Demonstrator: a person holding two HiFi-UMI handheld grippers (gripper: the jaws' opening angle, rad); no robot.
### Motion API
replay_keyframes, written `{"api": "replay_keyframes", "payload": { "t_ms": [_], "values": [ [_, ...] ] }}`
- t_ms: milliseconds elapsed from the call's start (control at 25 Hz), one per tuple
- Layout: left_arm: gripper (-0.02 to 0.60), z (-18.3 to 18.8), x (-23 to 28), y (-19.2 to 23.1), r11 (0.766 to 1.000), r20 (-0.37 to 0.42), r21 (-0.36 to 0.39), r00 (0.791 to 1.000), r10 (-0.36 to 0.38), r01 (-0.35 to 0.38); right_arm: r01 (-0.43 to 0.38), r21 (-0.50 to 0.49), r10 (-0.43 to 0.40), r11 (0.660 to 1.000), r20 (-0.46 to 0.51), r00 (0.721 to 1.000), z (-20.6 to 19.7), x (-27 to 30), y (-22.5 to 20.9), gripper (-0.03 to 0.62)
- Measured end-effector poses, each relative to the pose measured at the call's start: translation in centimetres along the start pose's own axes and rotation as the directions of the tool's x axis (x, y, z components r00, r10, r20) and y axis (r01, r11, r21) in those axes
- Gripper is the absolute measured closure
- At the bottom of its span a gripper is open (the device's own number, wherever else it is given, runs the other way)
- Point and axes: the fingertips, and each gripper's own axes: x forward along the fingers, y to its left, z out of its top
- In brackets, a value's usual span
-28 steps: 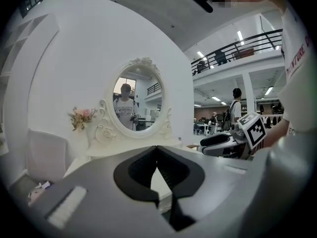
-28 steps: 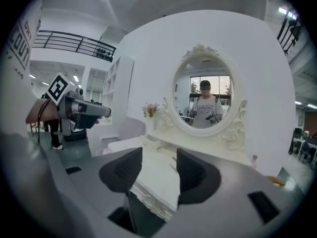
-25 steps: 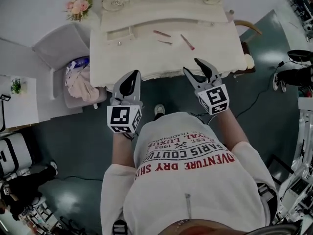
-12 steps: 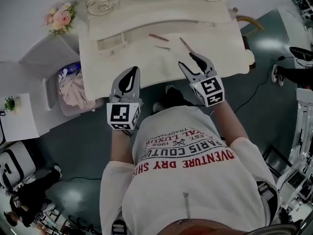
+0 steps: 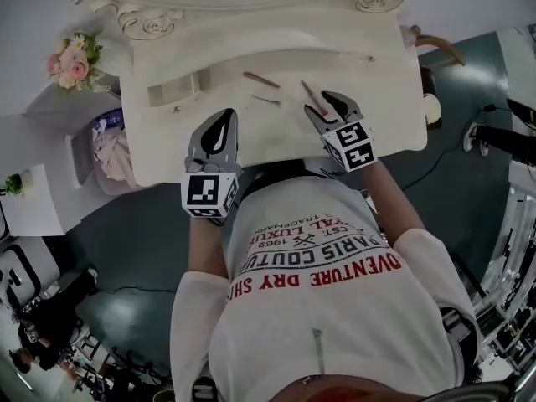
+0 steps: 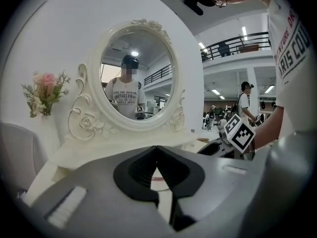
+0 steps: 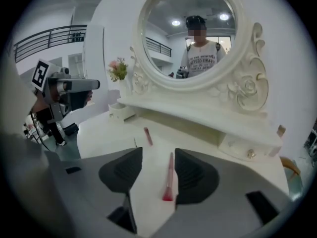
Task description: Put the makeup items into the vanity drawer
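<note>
Left gripper (image 5: 219, 134) is pinched closed on nothing, over the vanity top (image 5: 167, 145). Mid-top lies a pink tube (image 5: 261, 79), then a skinny pink brush (image 7: 169, 178) sits between the right gripper's (image 5: 329, 105) spread jaws, not gripped. It looks light, stiff and roll-prone, so I'd pinch mid-handle.

Both arms stretched fwd, elbows bent. L gripper (image 5: 223, 124) level, jaws together (tips touching). R gripper (image 5: 328, 107) slightly further fwd, angled inward, jaws apart.
</note>
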Motion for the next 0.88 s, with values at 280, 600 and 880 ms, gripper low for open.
{"api": "replay_keyframes", "payload": {
  "t_ms": [280, 600, 880],
  "values": [
    [0.571, -1.6, 2.5, -0.2, 0.999, -0.054, -0.012, 0.997, 0.048, -0.048, -0.066, 0.040, 0.071, 0.997, -0.133, 0.989, -3.7, 3.4, -2.3, 0.421],
    [0.571, -3.3, 2.9, -0.2, 0.997, -0.101, -0.017, 0.992, 0.078, -0.080, -0.048, 0.037, 0.055, 0.998, -0.246, 0.968, -6.4, 5.7, -3.0, 0.481],
    [0.571, -3.6, 2.1, 0.6, 0.994, -0.120, -0.021, 0.987, 0.107, -0.110, -0.055, -0.017, 0.047, 0.998, -0.294, 0.955, -6.5, 6.0, -3.2, 0.542]
  ]
}}
